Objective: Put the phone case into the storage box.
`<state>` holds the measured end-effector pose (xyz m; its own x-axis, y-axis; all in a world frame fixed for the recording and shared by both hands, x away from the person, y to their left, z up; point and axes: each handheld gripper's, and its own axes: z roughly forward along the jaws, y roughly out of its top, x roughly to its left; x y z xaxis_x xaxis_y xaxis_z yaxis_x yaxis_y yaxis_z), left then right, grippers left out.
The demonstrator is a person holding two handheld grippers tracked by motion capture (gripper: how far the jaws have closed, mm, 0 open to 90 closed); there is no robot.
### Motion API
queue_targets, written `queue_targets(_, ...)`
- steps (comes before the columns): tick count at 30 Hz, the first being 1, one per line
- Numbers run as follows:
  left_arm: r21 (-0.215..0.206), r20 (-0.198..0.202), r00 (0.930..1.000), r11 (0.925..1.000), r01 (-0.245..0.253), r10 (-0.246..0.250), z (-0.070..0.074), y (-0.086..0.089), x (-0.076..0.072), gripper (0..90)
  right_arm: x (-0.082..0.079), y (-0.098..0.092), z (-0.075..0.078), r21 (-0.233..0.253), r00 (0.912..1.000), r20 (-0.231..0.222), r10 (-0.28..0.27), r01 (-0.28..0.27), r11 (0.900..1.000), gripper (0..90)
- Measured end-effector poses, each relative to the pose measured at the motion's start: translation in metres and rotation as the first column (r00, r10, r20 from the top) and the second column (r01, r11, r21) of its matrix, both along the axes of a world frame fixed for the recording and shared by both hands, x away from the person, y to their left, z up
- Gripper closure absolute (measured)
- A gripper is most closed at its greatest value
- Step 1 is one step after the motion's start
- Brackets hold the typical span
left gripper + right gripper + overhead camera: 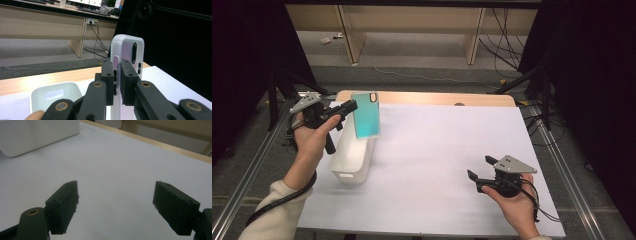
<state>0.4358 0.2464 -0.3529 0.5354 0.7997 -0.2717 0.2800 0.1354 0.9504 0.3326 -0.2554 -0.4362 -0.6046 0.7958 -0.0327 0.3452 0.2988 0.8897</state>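
Two grippers, one phone case held.
Left gripper point(346, 107) fingers pinch phone case point(365, 115) upright over white bin point(352, 155); right gripper point(479, 168) fingers spread above counter point(437, 150).

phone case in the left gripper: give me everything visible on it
The phone case is a slim rounded rectangle, teal on its broad face with a pale translucent rim that looks like soft plastic. It has a dark camera cutout near the top corner and side button slots. It's upright in the air above the white bin, clamped at one long edge by the left gripper.
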Motion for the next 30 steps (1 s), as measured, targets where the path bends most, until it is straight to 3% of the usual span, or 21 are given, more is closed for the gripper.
queue_targets(16, 0.002, 0.006, 1.0, 1.0, -0.008, 0.008, 0.005, 0.006, 0.006, 82.6, 0.0, 0.0, 0.0, 0.005, 1.0, 0.002, -0.003, 0.003, 1.0, 21.6)
queue_targets(17, 0.002, 0.006, 1.0, 1.0, -0.008, 0.008, 0.005, 0.006, 0.006, 82.6, -0.001, 0.0, 0.0, 0.011, 0.9999, -0.014, -0.002, 0.002, 1.0, 21.6)
queue_targets(23, 0.001, 0.005, 0.9999, 0.9999, -0.012, 0.012, 0.006, 0.007, 0.007, 82.6, -0.001, 0.0, 0.0, 0.01, 1.0, -0.005, -0.002, 0.002, 1.0, 21.5)
queue_targets(24, 0.005, 0.006, 0.9999, 0.9999, -0.011, 0.011, 0.006, 0.007, 0.008, 82.6, 0.0, 0.0, -0.001, 0.009, 0.9998, 0.019, -0.004, 0.004, 1.0, 21.5)
queue_targets(30, 0.003, 0.002, 0.9999, 0.9999, -0.016, 0.016, 0.005, 0.009, 0.011, 82.6, -0.001, -0.001, 0.0, 0.012, 0.9999, -0.013, -0.003, 0.003, 1.0, 21.5)
